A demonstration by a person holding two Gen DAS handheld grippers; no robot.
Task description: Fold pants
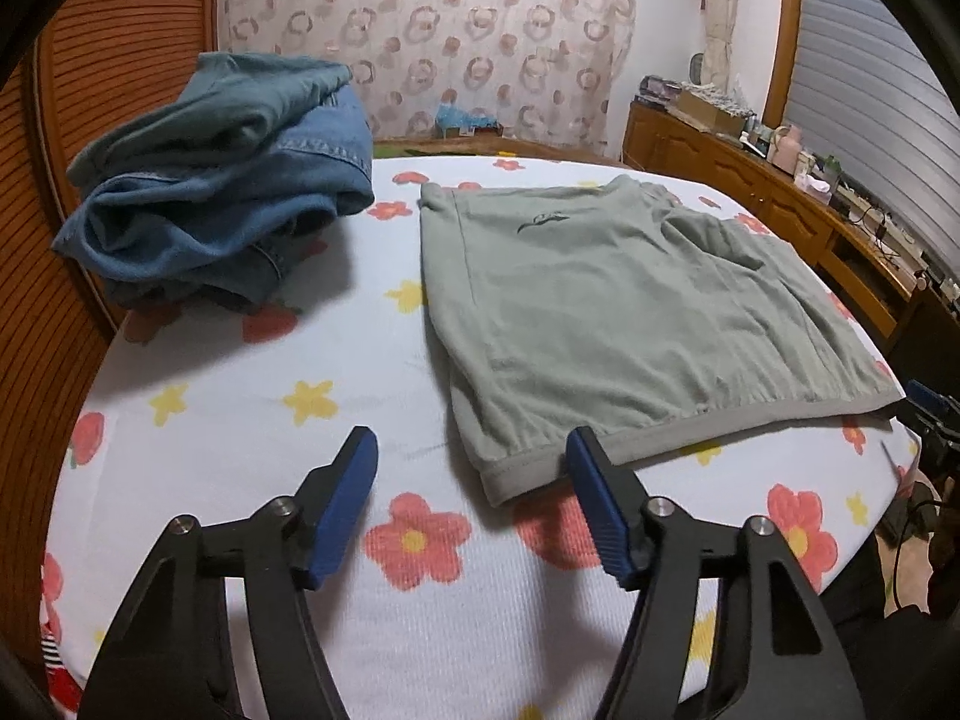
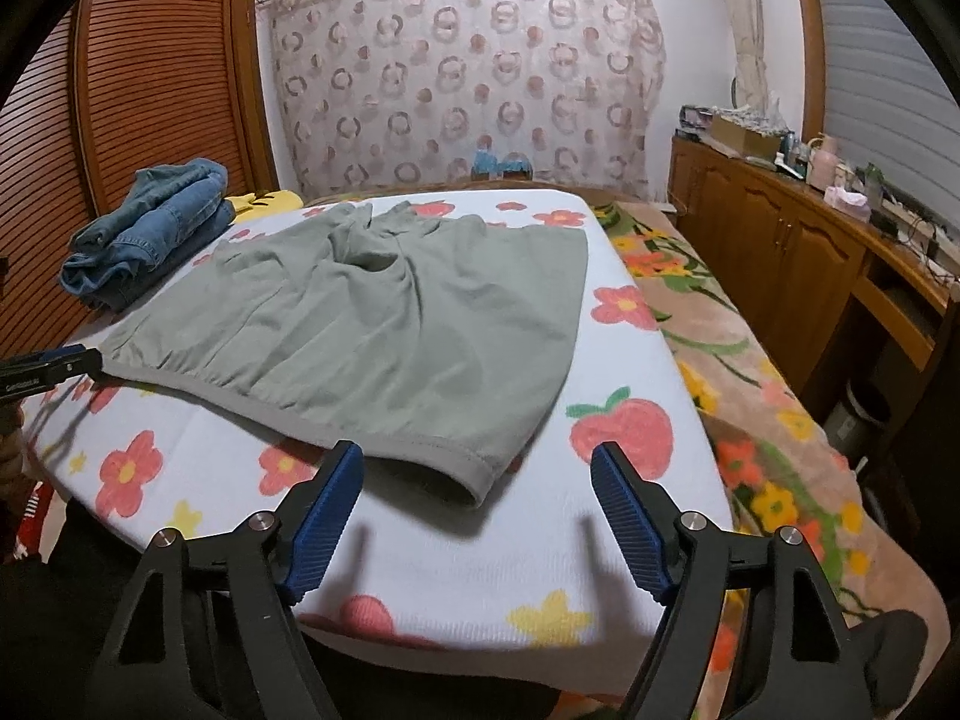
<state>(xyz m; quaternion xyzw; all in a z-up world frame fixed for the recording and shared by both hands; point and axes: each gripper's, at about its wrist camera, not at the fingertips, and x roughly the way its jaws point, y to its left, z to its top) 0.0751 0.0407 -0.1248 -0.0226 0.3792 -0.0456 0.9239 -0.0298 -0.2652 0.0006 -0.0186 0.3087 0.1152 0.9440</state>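
Evidently, step in hand: both claws stand at the near hem of the grey-green pants (image 1: 630, 312), one at each corner, so I judge this to be the reach-in before a fold, with nothing lifted yet.
Pants: spread fairly flat on the flowered bed cover (image 1: 252, 420), banded hem toward the cameras, a small dark logo (image 1: 540, 221) near the far edge in the left wrist view; some bunching and a hollow crease toward the far end in the right wrist view.
Left claw (image 1: 473, 456): wide open, gripping nothing; its right finger touches or just overlaps the hem band at the near left corner, its left finger over bare cover.
Right claw (image 2: 477, 468): wide open too, empty; the near right corner of the hem lies between its fingers, the left finger at the hem's edge.
Pose: each claw is held low, pointing forward along the bed and tilted slightly down, the two well apart across the hem; each tip shows at the edge of the other's view.
Next move calls for: sliding one finger under the band at each corner, closing on all layers together, then lifting evenly so the cloth does not skew.
Risk, as I judge it: pinching only the top layer, or catching the cover beneath.
Nearby: a heap of blue jeans (image 1: 222, 180) at the far left, apart from the pants.
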